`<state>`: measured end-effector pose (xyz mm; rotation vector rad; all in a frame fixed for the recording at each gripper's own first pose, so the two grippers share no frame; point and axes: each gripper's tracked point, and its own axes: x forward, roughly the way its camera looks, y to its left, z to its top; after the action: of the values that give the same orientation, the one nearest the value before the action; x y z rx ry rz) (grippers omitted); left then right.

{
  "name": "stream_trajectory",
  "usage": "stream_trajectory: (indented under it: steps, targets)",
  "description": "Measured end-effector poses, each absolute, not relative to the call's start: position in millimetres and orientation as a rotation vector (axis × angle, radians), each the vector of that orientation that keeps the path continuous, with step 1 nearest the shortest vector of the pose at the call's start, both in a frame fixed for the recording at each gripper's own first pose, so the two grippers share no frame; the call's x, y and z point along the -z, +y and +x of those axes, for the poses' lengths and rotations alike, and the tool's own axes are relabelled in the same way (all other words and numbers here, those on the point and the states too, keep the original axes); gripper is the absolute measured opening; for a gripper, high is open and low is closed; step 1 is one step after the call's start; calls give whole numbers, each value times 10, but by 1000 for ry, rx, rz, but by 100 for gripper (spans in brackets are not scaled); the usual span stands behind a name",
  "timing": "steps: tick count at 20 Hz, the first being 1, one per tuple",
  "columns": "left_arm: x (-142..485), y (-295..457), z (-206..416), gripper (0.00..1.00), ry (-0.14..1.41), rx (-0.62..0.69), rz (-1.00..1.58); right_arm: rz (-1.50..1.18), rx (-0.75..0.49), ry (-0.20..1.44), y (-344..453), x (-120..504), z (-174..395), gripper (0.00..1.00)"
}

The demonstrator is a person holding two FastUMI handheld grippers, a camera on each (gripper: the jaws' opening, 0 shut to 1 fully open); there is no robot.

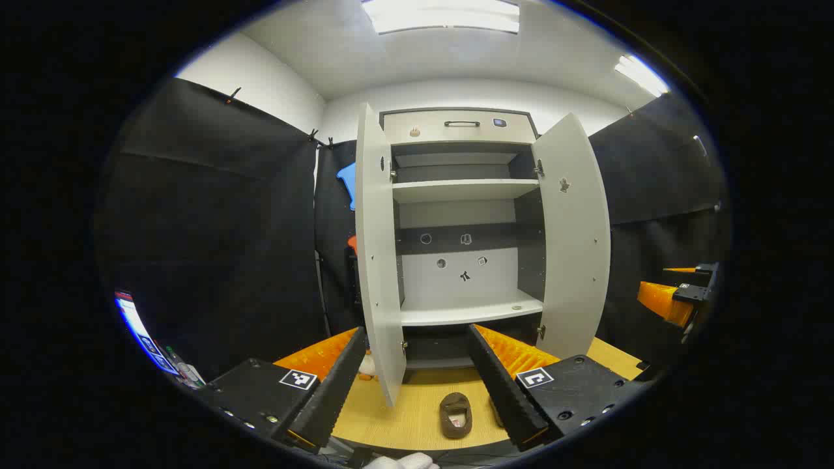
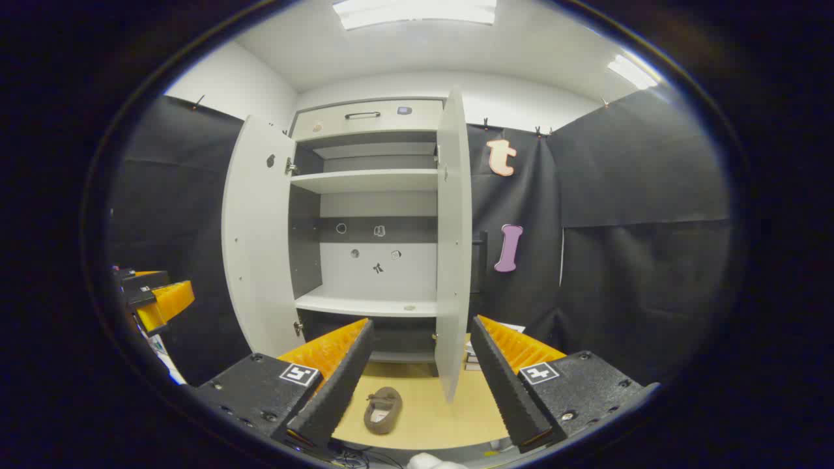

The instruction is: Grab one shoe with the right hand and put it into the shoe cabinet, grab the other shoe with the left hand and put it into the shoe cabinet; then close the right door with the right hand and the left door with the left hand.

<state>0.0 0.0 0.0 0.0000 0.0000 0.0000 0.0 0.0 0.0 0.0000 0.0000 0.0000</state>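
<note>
On pale wood floor, brown rounded shoe, white flat-panelled cabinet open, both grippers' ridged fingers apart.

We see a second shoe beside the brown shoe mostly hidden behind our left tool's finger. Small marks on the shoe cabinet's back panel are too small to tell.

No readable text, label, brand, number or sign can be made out.
</note>
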Motion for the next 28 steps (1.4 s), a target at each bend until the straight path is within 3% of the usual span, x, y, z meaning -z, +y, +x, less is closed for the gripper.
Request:
stream_trajectory:
  steps: [14,28]
  targets:
    - [48,141,-139,94,16,-31,-1,-36,-60,50,333,260,106,97]
    - [152,365,-236,95,52,-152,34,-89,-225,611,1062,2901,903,96]
